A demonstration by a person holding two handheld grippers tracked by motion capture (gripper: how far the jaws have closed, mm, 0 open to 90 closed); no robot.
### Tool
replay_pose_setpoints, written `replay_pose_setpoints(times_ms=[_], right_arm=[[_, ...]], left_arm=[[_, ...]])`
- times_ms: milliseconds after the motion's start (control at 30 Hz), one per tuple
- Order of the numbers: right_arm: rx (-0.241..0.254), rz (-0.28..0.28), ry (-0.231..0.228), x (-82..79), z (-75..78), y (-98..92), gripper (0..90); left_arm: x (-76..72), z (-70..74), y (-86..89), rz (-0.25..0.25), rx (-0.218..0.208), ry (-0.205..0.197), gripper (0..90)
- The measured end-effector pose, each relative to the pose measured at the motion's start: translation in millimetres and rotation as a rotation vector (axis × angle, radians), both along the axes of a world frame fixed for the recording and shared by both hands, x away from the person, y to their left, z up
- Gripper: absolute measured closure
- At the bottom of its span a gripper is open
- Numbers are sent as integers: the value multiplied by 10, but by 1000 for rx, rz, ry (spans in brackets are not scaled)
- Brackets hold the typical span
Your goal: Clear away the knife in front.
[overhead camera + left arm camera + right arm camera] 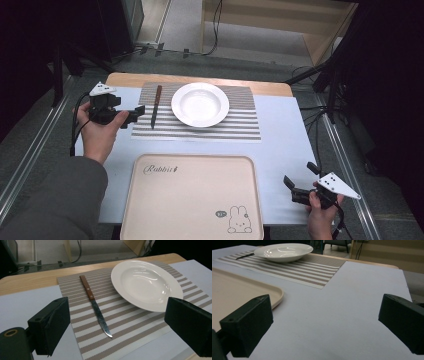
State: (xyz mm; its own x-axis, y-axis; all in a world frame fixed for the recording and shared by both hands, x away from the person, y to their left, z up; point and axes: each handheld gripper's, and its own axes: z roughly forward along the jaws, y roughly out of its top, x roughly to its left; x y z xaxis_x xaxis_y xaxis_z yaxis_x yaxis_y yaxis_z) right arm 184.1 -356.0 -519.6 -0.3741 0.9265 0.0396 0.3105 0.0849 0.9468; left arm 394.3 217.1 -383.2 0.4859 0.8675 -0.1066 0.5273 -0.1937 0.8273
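A wooden-handled table knife (155,106) (94,303) lies on the left part of a striped placemat (235,125) (82,320), blade toward me. A white deep plate (200,104) (145,282) stands beside it on the mat. My left gripper (136,114) (116,322) hovers at the mat's left edge, pointing at the knife, jaws wide apart and empty. My right gripper (300,175) (325,315) rests low over the white table surface at the front right, open, nothing between its jaws. The plate (283,251) and the knife (244,255) lie far off in the right gripper view.
A beige tray (192,200) (237,290) with a rabbit print sits at the table's front middle, nothing on it. A white sheet (280,145) covers the tabletop, with a wooden strip at the back. Cables and dark stands surround the table on the floor.
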Motion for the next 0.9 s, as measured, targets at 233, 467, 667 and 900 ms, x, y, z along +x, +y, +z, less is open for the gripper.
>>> replay_pose_setpoints(times_ms=[233,467,667,900], right_arm=[[-1,0,0,2,-2,-2,0],[5,-1,2,-2,-1,-5,0],[-6,1,-3,0,0,6,0],[-13,-5,4,1,-2,21,0]], left_arm=[[305,-44,-78,14,8,65,67],[591,-126,-114,45,28,115,130],[814,-225,-146,69,48,179,158],[1077,-315,-231,107,88,250,277]])
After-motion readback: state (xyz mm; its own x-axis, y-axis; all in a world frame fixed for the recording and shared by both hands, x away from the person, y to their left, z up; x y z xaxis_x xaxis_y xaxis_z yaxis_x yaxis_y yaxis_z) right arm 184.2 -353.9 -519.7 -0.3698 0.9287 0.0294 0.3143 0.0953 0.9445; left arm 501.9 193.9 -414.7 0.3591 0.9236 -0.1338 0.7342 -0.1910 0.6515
